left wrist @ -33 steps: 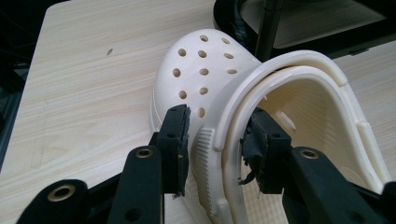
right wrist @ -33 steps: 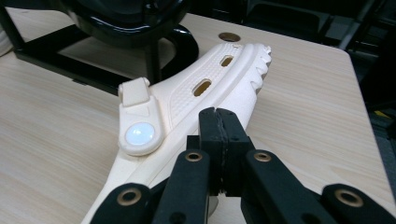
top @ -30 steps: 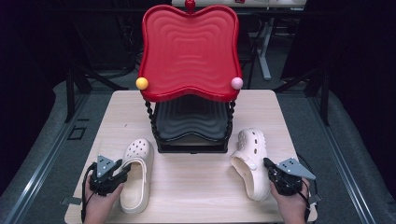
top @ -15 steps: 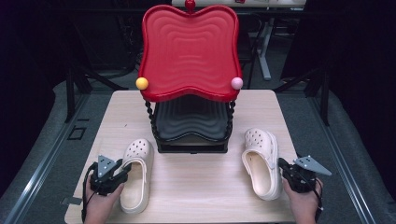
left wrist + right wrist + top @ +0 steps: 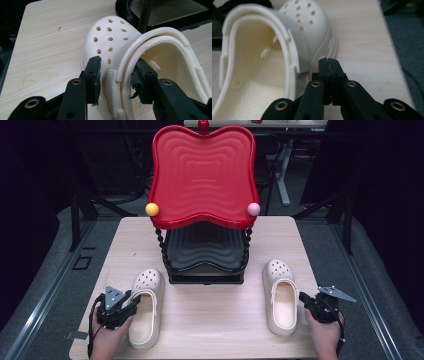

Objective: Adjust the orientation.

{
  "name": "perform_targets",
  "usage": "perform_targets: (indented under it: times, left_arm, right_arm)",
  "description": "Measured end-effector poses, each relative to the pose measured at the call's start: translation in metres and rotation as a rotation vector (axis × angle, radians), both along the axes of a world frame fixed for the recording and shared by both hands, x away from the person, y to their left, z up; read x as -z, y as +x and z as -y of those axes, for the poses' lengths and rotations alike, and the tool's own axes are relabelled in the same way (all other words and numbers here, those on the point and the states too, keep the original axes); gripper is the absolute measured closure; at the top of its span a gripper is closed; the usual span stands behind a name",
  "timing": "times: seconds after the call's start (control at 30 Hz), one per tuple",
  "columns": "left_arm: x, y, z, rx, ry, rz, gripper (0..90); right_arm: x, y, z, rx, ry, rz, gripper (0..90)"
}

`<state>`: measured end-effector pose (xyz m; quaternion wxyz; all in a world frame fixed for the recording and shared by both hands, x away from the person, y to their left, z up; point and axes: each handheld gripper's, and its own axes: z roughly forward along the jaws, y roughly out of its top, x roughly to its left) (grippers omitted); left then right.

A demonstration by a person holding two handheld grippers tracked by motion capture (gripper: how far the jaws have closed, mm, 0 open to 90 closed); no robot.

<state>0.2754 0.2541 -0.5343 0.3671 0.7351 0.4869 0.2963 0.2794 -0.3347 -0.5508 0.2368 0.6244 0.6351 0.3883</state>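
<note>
Standing far behind both cream clogs is a red-topped rack (image 5: 202, 180); my left tongs (image 5: 131, 303) clamp the left clog (image 5: 146, 307)'s wall; my right tongs (image 5: 303, 297) sit closed, empty, beside the right clog (image 5: 280, 296).

left shoe (image 5: 145, 306): cream clog with round holes over the toe, sole down on the table's left front, toe pointing toward the far edge; its side wall sits between black jaws in the left gripper view (image 5: 117, 52).
right shoe (image 5: 280, 296): matching cream clog, upright on its sole at the right front, toe pointing away, opening facing up (image 5: 277, 50).
</note>
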Motion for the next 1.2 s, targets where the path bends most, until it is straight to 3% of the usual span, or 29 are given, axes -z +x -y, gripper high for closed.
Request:
perform_targets:
  times: [0.07,0.2,0.27,0.3,0.4,0.57,0.7,0.87,0.93,1.1,1.2]
  left_arm:
    - [0.000,0.000,0.000,0.000,-0.002,-0.002,60.5]
    - [0.000,0.000,0.000,-0.001,-0.004,-0.005,60.5]
    - [0.000,0.001,0.000,-0.001,-0.004,-0.006,60.5]
    - [0.000,0.001,0.000,-0.001,-0.005,-0.006,60.5]
    - [0.001,0.001,0.000,-0.002,-0.009,-0.006,60.5]
    - [0.001,0.001,-0.001,-0.004,-0.012,-0.010,60.5]
    - [0.002,0.001,-0.001,-0.006,-0.015,-0.008,60.4]
    - [0.001,0.001,-0.001,-0.006,-0.025,-0.017,60.1]
    - [0.002,0.002,-0.002,-0.005,-0.035,-0.016,60.0]
    - [0.002,0.001,-0.002,-0.011,-0.038,-0.020,60.1]
    - [0.003,0.002,-0.002,-0.016,-0.041,-0.028,60.1]
  right_arm:
    - [-0.008,-0.005,-0.001,0.019,-0.028,0.062,90.0]
    - [-0.024,-0.012,-0.007,-0.014,0.003,0.183,90.0]
    - [-0.030,-0.012,-0.014,-0.051,0.016,0.213,90.0]
    - [-0.031,-0.011,-0.018,-0.061,-0.005,0.216,90.0]
    - [-0.031,-0.005,-0.026,-0.068,-0.067,0.213,90.0]
    - [-0.029,-0.001,-0.025,-0.072,-0.062,0.192,89.9]
    - [-0.031,-0.004,-0.026,-0.060,-0.093,0.205,78.5]
    - [-0.027,-0.006,-0.031,-0.072,-0.162,0.167,66.5]
    - [-0.024,-0.005,-0.034,-0.081,-0.204,0.143,65.5]
    - [-0.018,0.002,-0.037,-0.074,-0.240,0.102,65.4]
    - [-0.017,0.004,-0.039,-0.063,-0.242,0.101,68.8]
